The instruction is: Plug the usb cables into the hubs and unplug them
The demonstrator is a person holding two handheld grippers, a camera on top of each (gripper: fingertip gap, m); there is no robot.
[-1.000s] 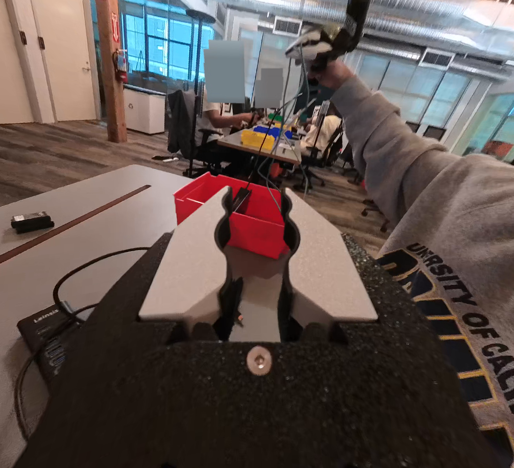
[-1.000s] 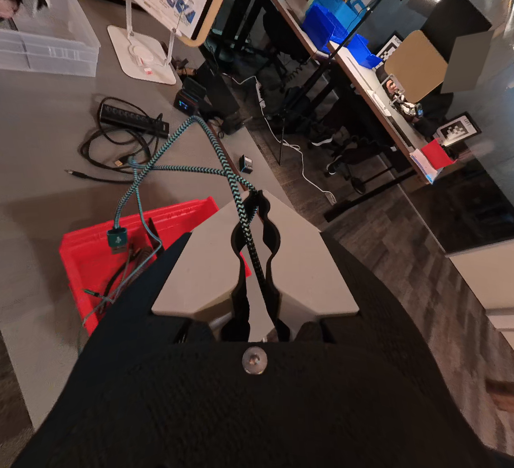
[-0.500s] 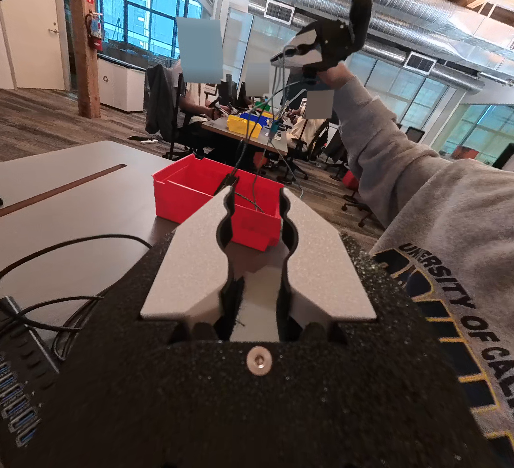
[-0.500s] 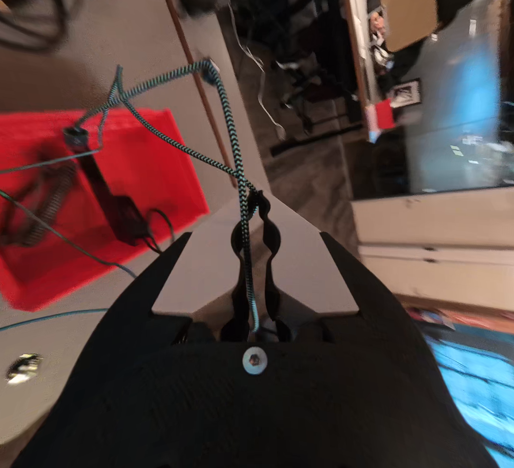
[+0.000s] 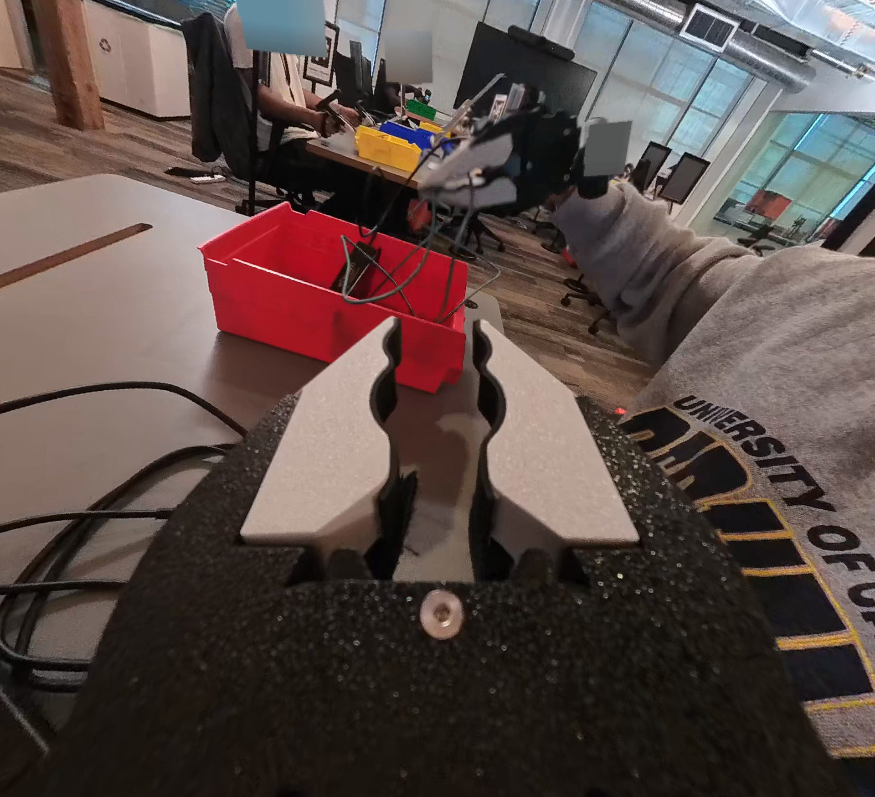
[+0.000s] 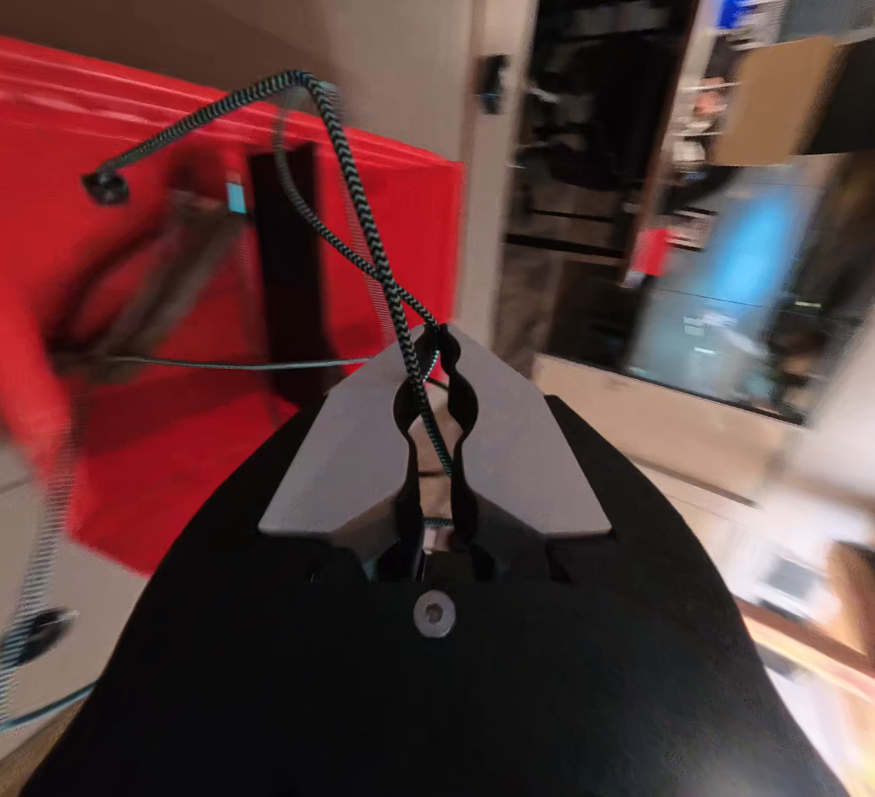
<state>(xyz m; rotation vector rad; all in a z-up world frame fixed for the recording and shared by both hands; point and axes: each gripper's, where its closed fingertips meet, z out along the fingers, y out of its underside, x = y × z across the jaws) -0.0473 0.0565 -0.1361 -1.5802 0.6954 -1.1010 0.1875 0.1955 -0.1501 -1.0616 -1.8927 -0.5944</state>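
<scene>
My right gripper (image 6: 438, 330) is shut on a teal-and-black braided usb cable (image 6: 331, 144), which loops out over the red bin (image 6: 142, 395). The view is blurred by motion. A black block-shaped device (image 6: 284, 262) with thin cables lies inside the bin. In the left wrist view the right gripper (image 5: 466, 168) hangs above the far right end of the red bin (image 5: 308, 300), with thin cables (image 5: 402, 272) trailing down into it. My left gripper (image 5: 435, 338) is open and empty, low over the table just in front of the bin.
Black cables (image 5: 94, 466) curl over the grey table (image 5: 94, 300) at the left. The person's grey sleeve (image 5: 663, 281) crosses the right side. Beyond the table's far edge are office chairs, another desk with yellow and blue bins (image 5: 388, 146) and seated people.
The right gripper has come down from high in the air to just above the red bin, still holding the cable. The left view has moved closer to the bin; the hub has left the frame.
</scene>
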